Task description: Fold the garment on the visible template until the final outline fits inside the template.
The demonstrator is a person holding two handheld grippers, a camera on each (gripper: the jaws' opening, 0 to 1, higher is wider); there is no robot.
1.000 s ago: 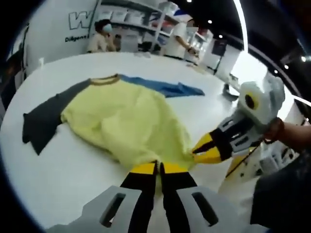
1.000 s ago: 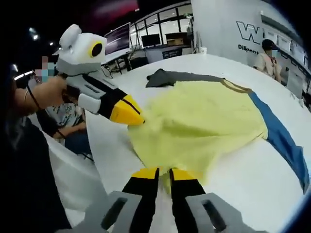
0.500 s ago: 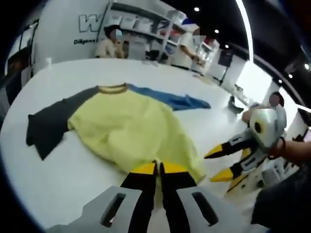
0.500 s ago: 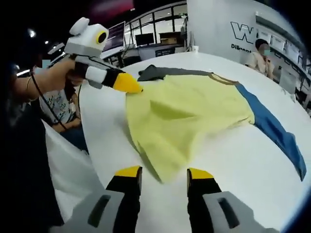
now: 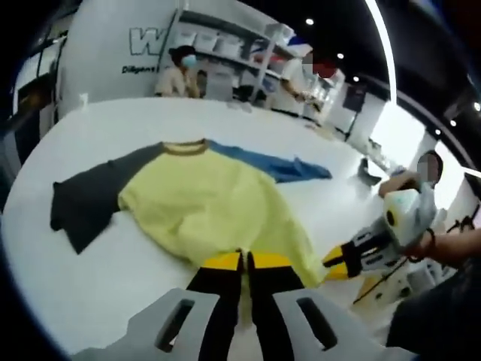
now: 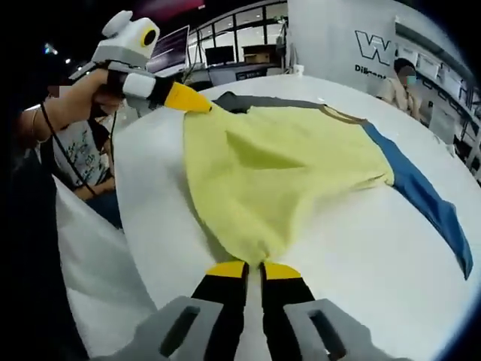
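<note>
both grippers, left gripper (image 5: pixel 246 259) and right gripper (image 6: pixel 253 268), clench the shirt (image 6: pixel 278 173) hem (held apart, low over table (image 6: pixel 361 248)).

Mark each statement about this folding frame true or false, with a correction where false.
1. Both grippers are shut on the shirt's hem. True: left gripper and right gripper each pinch a corner.
2. The shirt has one dark grey sleeve and one blue sleeve. True.
3. The shirt's body is red. False: it is yellow.
4. The shirt hangs in the air. False: it lies on the white table.
</note>
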